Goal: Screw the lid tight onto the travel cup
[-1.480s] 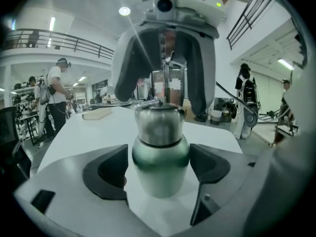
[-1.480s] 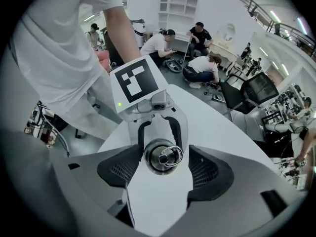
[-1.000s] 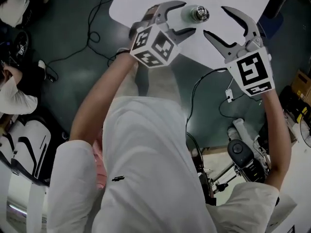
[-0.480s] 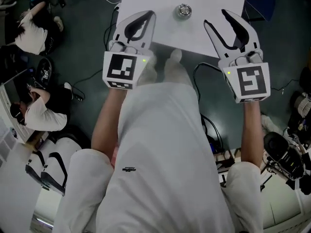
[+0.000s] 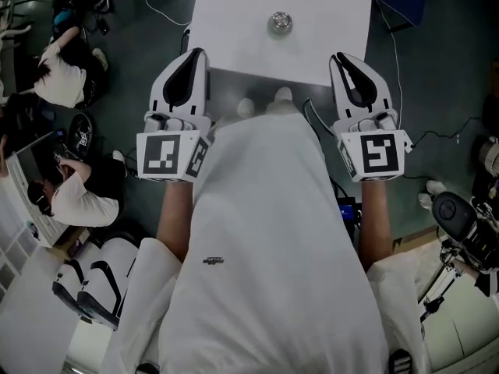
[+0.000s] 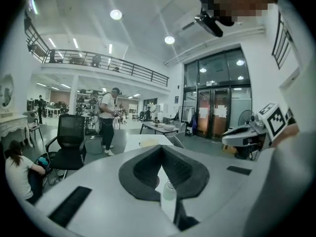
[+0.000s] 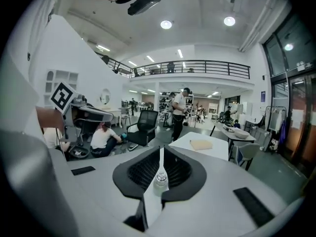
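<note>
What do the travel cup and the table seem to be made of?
The travel cup is probably polished metal, since its top glints brightly; chromed plastic is possible. The table has a smooth matte white surface, perhaps laminate: even colour, no glare.

Our left hand-held gripper sits beside our chest, pointing forward, jaws pressed together and empty. Our right hand-held gripper mirrors it on the other side. Its jaws have just been closing and almost touch, with nothing between them.
</note>
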`<action>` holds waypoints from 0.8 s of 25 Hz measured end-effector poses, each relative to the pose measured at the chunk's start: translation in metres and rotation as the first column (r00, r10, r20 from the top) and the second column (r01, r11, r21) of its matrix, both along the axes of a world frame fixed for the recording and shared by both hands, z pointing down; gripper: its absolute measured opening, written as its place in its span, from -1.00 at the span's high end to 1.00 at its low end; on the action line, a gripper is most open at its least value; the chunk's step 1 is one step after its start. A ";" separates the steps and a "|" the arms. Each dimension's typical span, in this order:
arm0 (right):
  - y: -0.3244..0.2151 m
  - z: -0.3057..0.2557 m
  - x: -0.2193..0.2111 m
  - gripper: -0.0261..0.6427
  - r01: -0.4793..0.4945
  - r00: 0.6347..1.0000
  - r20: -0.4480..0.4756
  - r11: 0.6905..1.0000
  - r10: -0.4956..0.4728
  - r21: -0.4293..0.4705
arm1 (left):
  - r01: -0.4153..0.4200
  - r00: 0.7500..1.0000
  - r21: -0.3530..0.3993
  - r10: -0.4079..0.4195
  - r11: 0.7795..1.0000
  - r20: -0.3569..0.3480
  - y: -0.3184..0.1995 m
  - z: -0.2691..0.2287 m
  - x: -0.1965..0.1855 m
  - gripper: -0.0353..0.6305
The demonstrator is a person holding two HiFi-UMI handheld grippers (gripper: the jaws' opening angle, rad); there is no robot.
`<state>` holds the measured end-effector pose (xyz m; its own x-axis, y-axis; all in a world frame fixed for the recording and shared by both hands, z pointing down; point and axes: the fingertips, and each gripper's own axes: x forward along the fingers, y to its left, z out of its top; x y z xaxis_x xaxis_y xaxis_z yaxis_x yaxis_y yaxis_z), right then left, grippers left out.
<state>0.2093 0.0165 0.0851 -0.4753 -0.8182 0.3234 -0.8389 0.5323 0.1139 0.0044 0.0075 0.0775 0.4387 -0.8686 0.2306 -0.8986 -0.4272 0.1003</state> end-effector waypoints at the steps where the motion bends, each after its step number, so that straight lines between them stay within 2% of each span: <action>1: 0.002 0.001 0.002 0.87 -0.005 1.000 0.014 1.000 0.005 -0.001 | 0.003 1.000 -0.002 -0.003 1.000 -0.001 0.002 0.000 -0.001 0.88; 4: 0.011 0.010 0.010 0.87 -0.010 0.999 0.048 1.000 0.011 -0.020 | 0.009 1.000 -0.018 -0.009 1.000 -0.006 0.009 0.007 0.002 0.88; 8: 0.017 0.016 0.010 0.87 0.018 0.999 0.033 1.000 -0.017 -0.009 | -0.001 1.000 -0.030 0.001 1.000 -0.022 0.017 0.006 0.011 0.88; 20: 0.005 0.037 -0.006 0.87 0.039 0.998 0.059 0.996 -0.035 -0.081 | -0.086 0.996 -0.080 0.084 0.993 -0.026 0.015 0.018 0.044 0.88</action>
<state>0.2034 0.0218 0.1223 -0.5244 -0.7714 0.3605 -0.8223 0.5687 0.0209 0.0486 0.0222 0.0960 0.5158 -0.8068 0.2881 -0.8566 -0.4914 0.1573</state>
